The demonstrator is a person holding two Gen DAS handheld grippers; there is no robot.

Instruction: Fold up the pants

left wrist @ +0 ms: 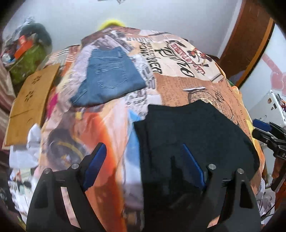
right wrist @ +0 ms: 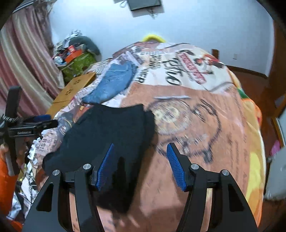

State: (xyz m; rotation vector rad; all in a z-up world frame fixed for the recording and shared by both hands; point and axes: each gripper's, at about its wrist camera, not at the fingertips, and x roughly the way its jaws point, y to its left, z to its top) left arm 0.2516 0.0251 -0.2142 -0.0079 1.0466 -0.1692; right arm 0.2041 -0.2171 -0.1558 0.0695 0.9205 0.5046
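The left gripper hangs above the bed with its blue pads spread wide and nothing between them; the right gripper is likewise released, its pads apart over bare cover, gripping nothing. Below both lies a bedspread printed with newspaper text, lettering and a pocket-watch picture, in orange, cream and brown. On it the black pants lie folded into a compact dark slab near the bed's front edge, flat, their upper edge dipping in the middle; further back and apart from them, folded blue jeans rest with stitched pockets showing. A cardboard box lies beside the bed; behind it a green bundle heaped with clutter stands against the pale wall. The left view alone shows a brown wooden door frame and a white appliance; the right view alone shows pink curtains, a dark frame high on the wall and a wooden skirting board. Both frames are motion-blurred.
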